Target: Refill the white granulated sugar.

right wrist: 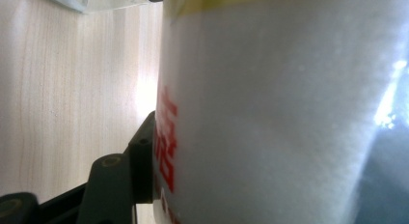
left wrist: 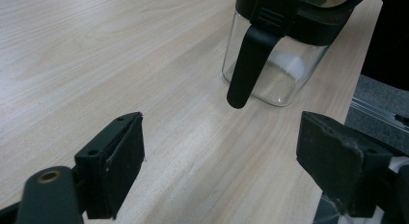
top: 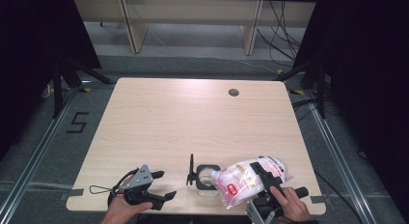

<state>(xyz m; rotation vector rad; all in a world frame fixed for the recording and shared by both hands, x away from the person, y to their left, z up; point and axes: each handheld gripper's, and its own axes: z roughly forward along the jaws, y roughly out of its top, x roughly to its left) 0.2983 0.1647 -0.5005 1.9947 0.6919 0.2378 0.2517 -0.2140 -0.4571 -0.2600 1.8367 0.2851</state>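
A clear glass jar (top: pixel 206 179) with a black rim stands near the table's front edge, its black lid (top: pixel 191 170) flipped up on its left side. My right gripper (top: pixel 263 178) is shut on a plastic bag of white granules (top: pixel 248 181), which lies tilted with its corner over the jar's mouth. In the right gripper view the bag (right wrist: pixel 270 113) presses against one black pad (right wrist: pixel 142 156); the other pad is hidden behind it. My left gripper (top: pixel 164 184) rests open at the front left, to the left of the jar. Between its jaws I see the jar (left wrist: pixel 277 55), with some white granules at its bottom.
The light wooden table (top: pixel 193 118) has a round cable hole (top: pixel 233 92) at the back right. Its front edge runs close below both hands. Dark stands and cables line the floor on either side of the table.
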